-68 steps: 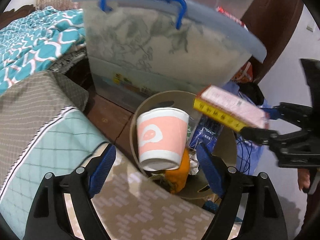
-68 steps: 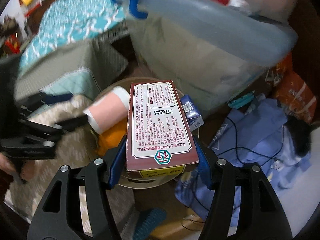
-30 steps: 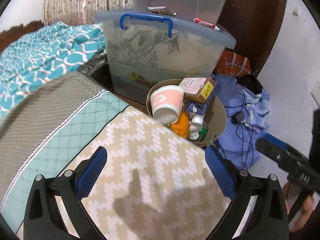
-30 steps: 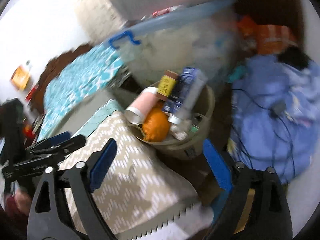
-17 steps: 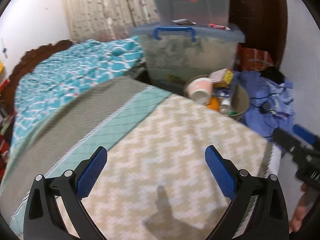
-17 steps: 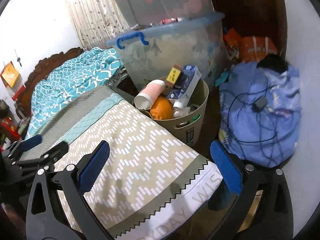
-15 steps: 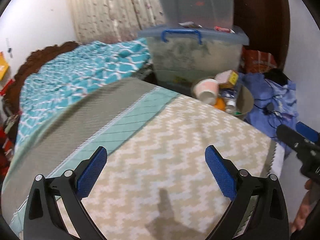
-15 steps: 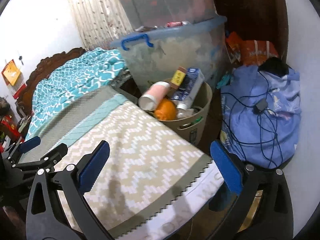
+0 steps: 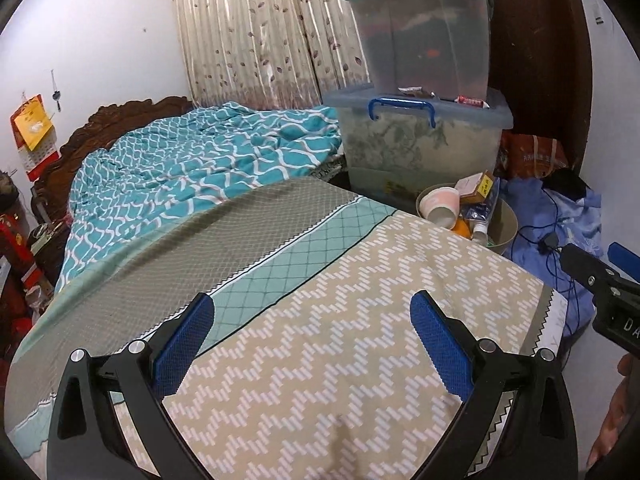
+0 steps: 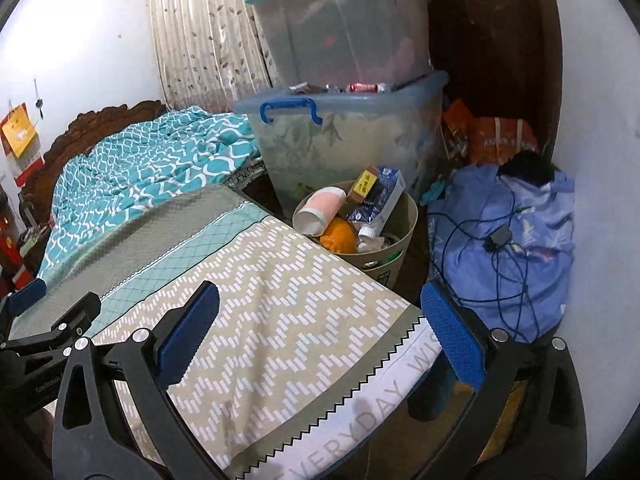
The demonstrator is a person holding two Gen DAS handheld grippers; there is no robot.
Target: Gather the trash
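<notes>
L gripper [image 9: 312,340] & R gripper [image 10: 320,328]: jaws apart, empty | round tan bin [image 10: 404,216]: pink paper cup [image 10: 324,208], carton | zigzag-weave bedcover [image 10: 280,312]

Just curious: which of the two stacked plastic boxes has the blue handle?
The lower box, under the teal-lidded box; its blue handle sits on its lid's front edge.

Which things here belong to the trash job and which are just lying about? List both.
Job: bin, pink cup, brown box, orange peel, blue carton.
Lying about: storage tubs, blue bundle with cables, teal quilt.
</notes>
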